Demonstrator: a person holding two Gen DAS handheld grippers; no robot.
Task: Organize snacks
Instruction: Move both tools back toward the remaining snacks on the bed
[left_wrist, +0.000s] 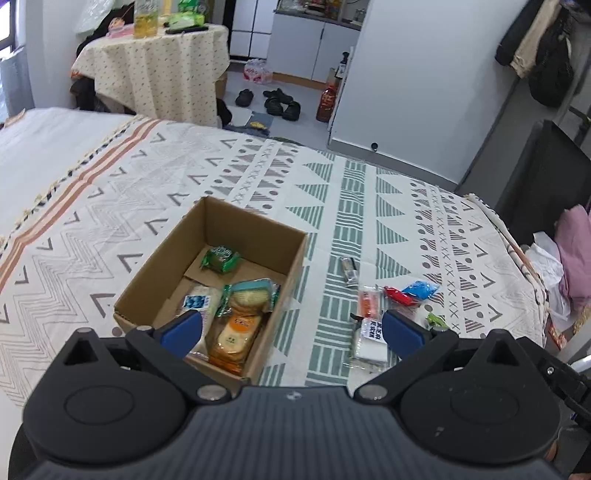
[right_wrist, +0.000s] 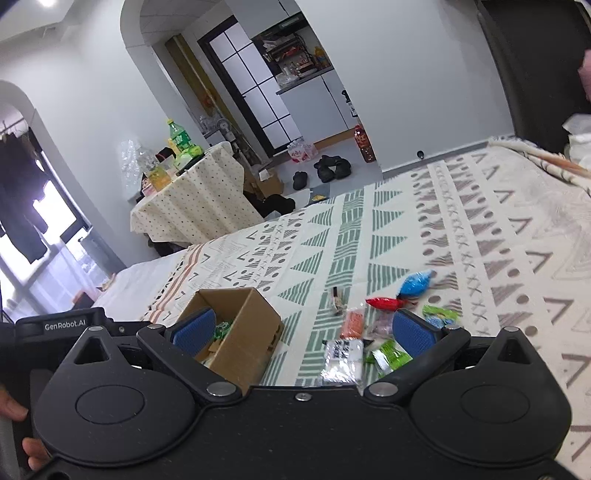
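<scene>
An open cardboard box sits on the patterned bedspread; it also shows in the right wrist view. Inside lie a green packet, cracker packs and a white-blue packet. Loose snacks lie right of the box: a white packet, an orange one, a red one, a blue one, green ones and a small dark stick. My left gripper is open and empty above the box's near right wall. My right gripper is open and empty above the loose snacks.
The bedspread covers the bed. A side table with a dotted cloth holds bottles and packets beyond the bed. Shoes and a red bottle are on the floor. Pink cloth lies at the right edge.
</scene>
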